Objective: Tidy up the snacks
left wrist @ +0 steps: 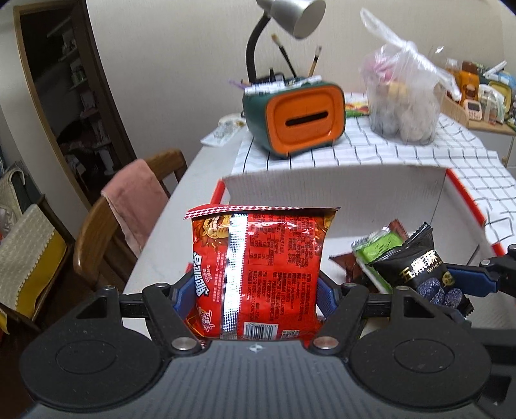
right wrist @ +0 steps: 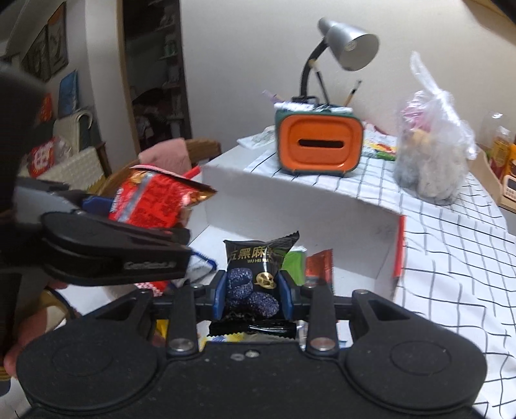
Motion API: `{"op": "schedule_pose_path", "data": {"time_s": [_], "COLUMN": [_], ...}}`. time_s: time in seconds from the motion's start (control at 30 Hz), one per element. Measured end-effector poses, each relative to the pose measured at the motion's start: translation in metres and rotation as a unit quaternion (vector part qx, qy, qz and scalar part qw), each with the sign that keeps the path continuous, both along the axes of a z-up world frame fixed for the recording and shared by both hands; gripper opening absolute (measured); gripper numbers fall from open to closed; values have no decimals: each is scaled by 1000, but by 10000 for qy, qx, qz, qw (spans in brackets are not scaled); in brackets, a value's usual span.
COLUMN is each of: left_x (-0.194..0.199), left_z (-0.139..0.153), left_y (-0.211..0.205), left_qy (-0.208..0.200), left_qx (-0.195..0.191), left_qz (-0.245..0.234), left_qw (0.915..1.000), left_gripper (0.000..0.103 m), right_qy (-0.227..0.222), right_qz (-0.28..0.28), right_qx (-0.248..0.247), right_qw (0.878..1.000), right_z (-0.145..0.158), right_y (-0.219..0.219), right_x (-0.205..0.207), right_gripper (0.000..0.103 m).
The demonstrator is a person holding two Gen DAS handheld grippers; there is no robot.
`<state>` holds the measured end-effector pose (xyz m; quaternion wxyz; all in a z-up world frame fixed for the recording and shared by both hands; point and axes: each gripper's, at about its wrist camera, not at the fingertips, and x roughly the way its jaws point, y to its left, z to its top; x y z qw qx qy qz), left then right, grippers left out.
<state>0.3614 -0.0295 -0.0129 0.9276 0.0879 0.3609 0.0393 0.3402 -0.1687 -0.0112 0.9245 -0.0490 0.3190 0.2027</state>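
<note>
holding a red snack bag [left wrist: 258, 274] upright, the left gripper [left wrist: 254, 296] has its blue pads [left wrist: 183, 298] clamped on the bag's two sides, barcode end nearest the camera. the right gripper [right wrist: 253, 295] has its jaws nearly together, pinched on a small black snack packet [right wrist: 258, 274] printed with dark purple pieces. both packets hang over a shallow white cardboard box [left wrist: 338, 183] with red outer edges, which lies at the near end of the desk [left wrist: 167, 238]. inside the box, against its right side, lie a green packet [left wrist: 377, 248] and a brown packet [left wrist: 346, 266], touching each other; in the right wrist view a red packet [right wrist: 319, 266] shows beside the green one. behind the box's far wall a white checked cloth [left wrist: 419, 151] covers the desk, and on it stand an orange-fronted green tissue box [left wrist: 296, 119] and a knotted clear plastic bag [left wrist: 403, 96]. a grey lamp [left wrist: 293, 14] rises behind the tissue box. off the desk's left edge stands a wooden chair [left wrist: 96, 232] with a pink towel [left wrist: 135, 199] draped over its back.
</note>
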Motion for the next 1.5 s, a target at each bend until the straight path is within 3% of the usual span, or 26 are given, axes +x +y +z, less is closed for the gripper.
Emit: {"op": "schedule_pose_path", "data": {"time_s": [0.13,0.37,0.73,1.13,1.3,1.4,1.43,1.5], "left_x": [2,-4,-25,-63,-88,-101,-106,-114], "left_z": [-11,-22,-1,18,24,27,28,28], "left_y": [2,4,11,21,22,20,19,19], "left_qy": [240,321,-76,-347,-478,-569,-591,-593], "left_qx": [-86,-132,-195,-317,-455,-482,-490,-589], "left_qz": [-39,-44,-53,-48,-160,-211,-207,-272], "left_qw": [9997,9994,9998,9989,9977,9970,9968,9961], "left_gripper": [73,73,85,92,92,94,95,96], "right_qy": [66,192,235,24,-83,-197,-250,-342], "right_qz": [7,29,9,50,48,26,11,29], "right_qx": [-216,-352,-289,178,305,448,517,654], "right_qw": [9997,9992,9993,9998,9995,9988,9983,9973], "right_z": [-7,-14,-8,15,18,20,21,23], "right_y": [9,17,16,-10,-24,-32,-35,-40], "right_x": [-1,-4,-16,-49,-67,-78,-82,-91], "right_gripper": [33,33,34,39,52,80,93,96]}}
